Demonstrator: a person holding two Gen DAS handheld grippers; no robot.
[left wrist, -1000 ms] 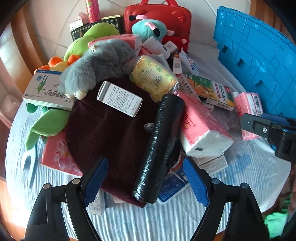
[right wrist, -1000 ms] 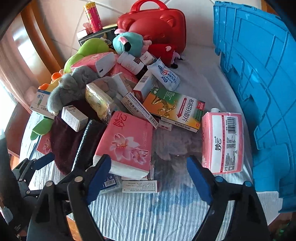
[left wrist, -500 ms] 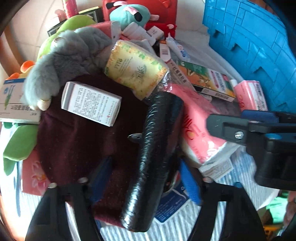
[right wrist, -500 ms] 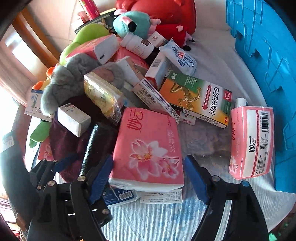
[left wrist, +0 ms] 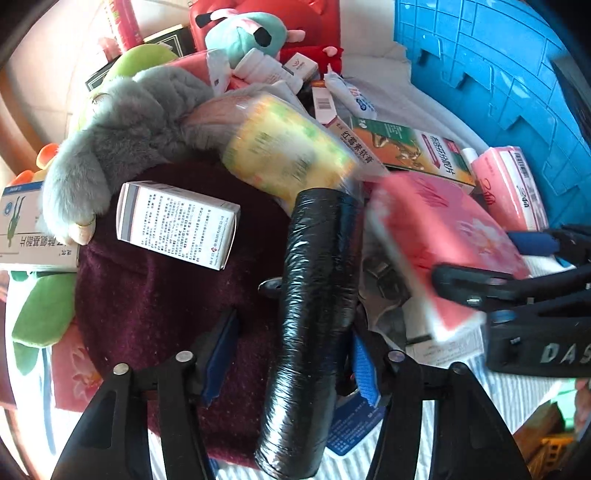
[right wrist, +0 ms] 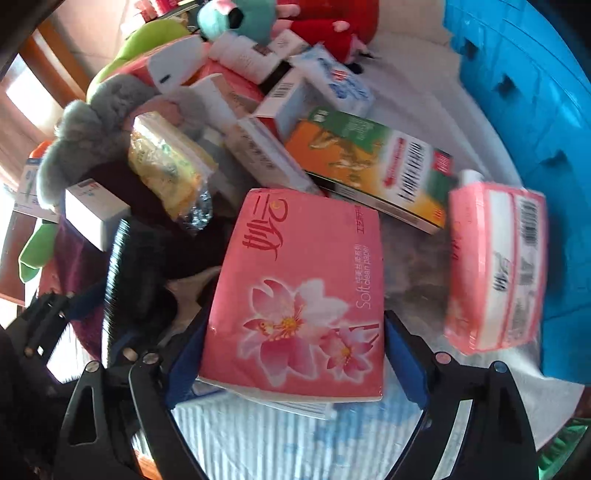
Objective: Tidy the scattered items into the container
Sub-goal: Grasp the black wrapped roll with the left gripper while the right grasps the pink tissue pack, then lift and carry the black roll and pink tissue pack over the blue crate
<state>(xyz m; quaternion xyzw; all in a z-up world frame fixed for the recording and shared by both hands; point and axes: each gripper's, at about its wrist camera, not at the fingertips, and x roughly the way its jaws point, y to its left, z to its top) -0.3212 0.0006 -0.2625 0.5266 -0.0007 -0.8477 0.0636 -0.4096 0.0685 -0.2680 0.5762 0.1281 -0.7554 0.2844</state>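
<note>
My left gripper straddles a black plastic-wrapped roll lying on a maroon cloth; its blue pads stand on either side with a gap on the left, so it is open. My right gripper has its pads against both sides of a pink tissue pack with a flower print; that pack also shows in the left wrist view, tilted and blurred. The blue container stands at the right.
A heap of items covers the table: a grey plush, a white medicine box, a yellow tissue pack, a green-orange box, a second pink tissue pack, a teal plush and a red case.
Both grippers have moved forward into the pile. The left now straddles the black roll. The right has closed in on the pink flower pack, which looks lifted and tilted.
</note>
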